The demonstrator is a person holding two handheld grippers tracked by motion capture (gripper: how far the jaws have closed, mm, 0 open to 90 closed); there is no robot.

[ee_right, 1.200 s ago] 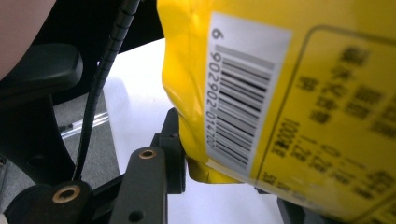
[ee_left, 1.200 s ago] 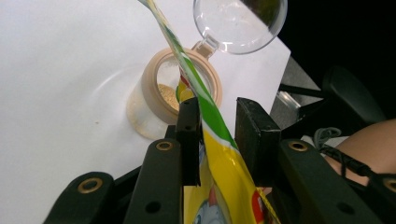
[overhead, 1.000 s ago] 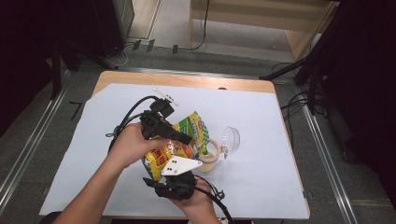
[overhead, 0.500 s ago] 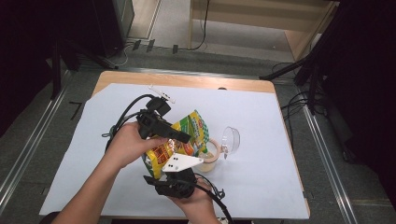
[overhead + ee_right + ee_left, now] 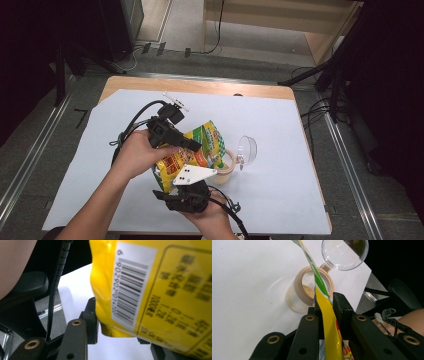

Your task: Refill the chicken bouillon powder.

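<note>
Both grippers, left [image 5: 325, 302] just closing and right [image 5: 117, 336], pinch the bag [image 5: 192, 150] over the jar [image 5: 312, 287]; pouring underway, next tilt it further

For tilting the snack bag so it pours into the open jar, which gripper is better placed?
Probably the left gripper: it pinches the bag at its upper part, right above the jar. Its fingers have just been closing on the bag. The right gripper holds the bag's bottom end, farther from the jar.
</note>
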